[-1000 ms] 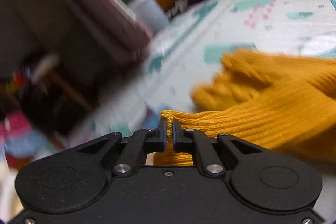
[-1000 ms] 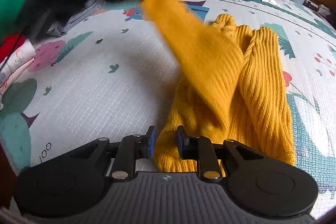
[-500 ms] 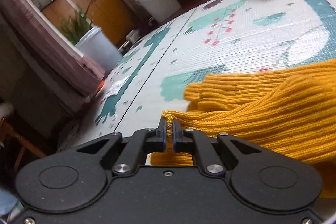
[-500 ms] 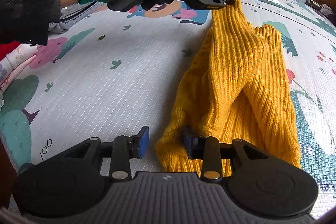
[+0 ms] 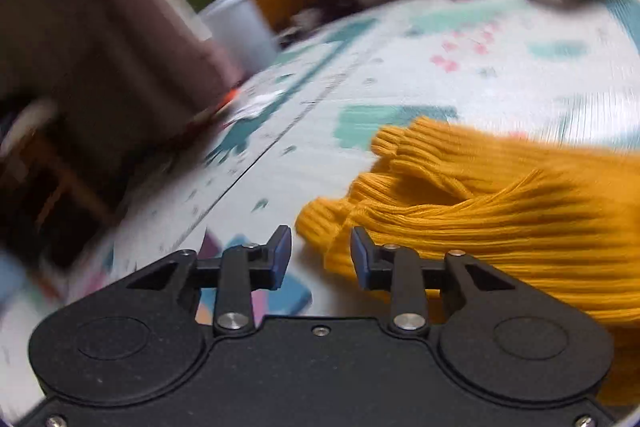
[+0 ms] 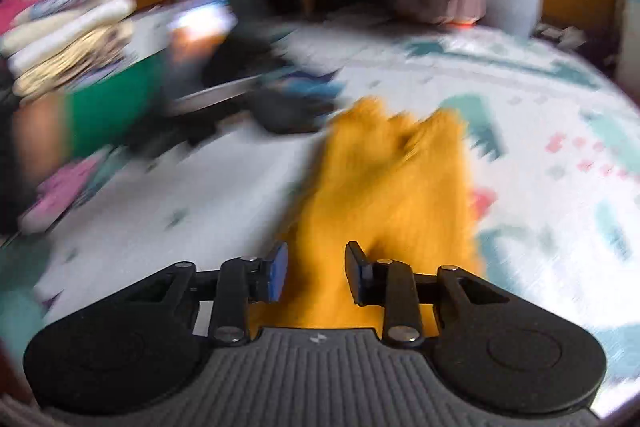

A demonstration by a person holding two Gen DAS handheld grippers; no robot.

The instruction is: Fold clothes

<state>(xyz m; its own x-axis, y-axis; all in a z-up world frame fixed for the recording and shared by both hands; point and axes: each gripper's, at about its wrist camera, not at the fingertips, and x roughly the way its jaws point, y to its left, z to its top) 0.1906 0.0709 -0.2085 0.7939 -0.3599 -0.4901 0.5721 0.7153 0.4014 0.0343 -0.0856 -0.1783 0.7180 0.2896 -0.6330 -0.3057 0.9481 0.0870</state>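
The mustard-yellow ribbed knit sweater [image 5: 500, 211] lies bunched on the patterned pastel play mat [image 5: 460, 75]. Our left gripper [image 5: 321, 251] is spread wide, holding nothing, beside its cuff. Our right gripper [image 6: 316, 269] gapes over the sweater's near end, gripping nothing.

You're looking at a mustard sweater [image 5: 500, 211] in chunky ribbed knit, matt and soft. The play mat [image 5: 500, 75] under it is showing a fine embossed texture with a slight sheen. Left gripper [image 5: 320, 251] is reading as matt black plastic with blue pads [image 5: 284, 251] and shiny metal pins.
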